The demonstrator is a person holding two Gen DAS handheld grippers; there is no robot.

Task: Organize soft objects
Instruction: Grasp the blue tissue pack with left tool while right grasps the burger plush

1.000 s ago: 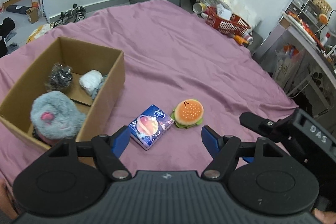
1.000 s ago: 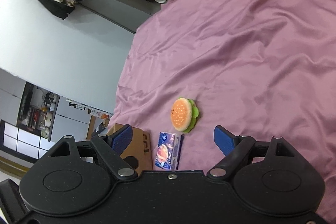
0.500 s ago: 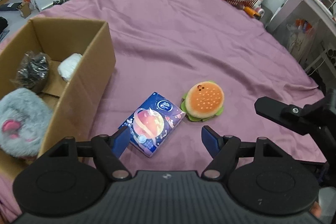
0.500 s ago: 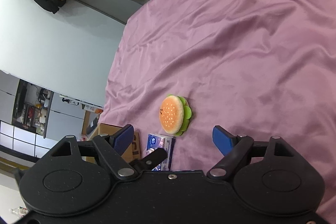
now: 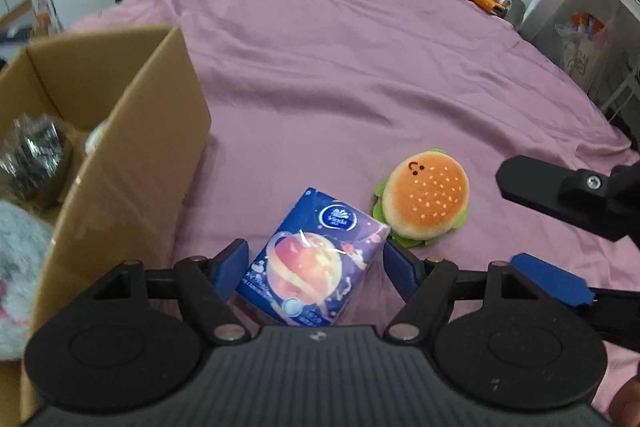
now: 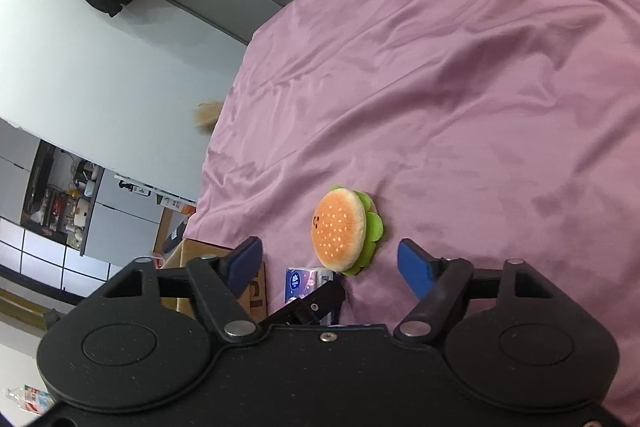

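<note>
So there's a purple bedsheet (image 5: 360, 75) with a cardboard box (image 5: 132, 163) on its left side; inside sit a fuzzy grey plush (image 5: 20, 267) and a shiny dark bundle (image 5: 32, 155). Just right of the box lies a blue tissue pack (image 5: 312, 259), sitting between the spread jaws of the left gripper (image 5: 316, 267), pads not pressing it. The burger plush (image 6: 340, 231) rests beside the pack, ahead of the right gripper (image 6: 330, 261), whose jaws have just been closing, nothing between them.

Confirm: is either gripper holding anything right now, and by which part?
Nothing is held. The left gripper straddles the blue tissue pack with open jaws; the right gripper, just closing, frames the plush burger without touching.
</note>
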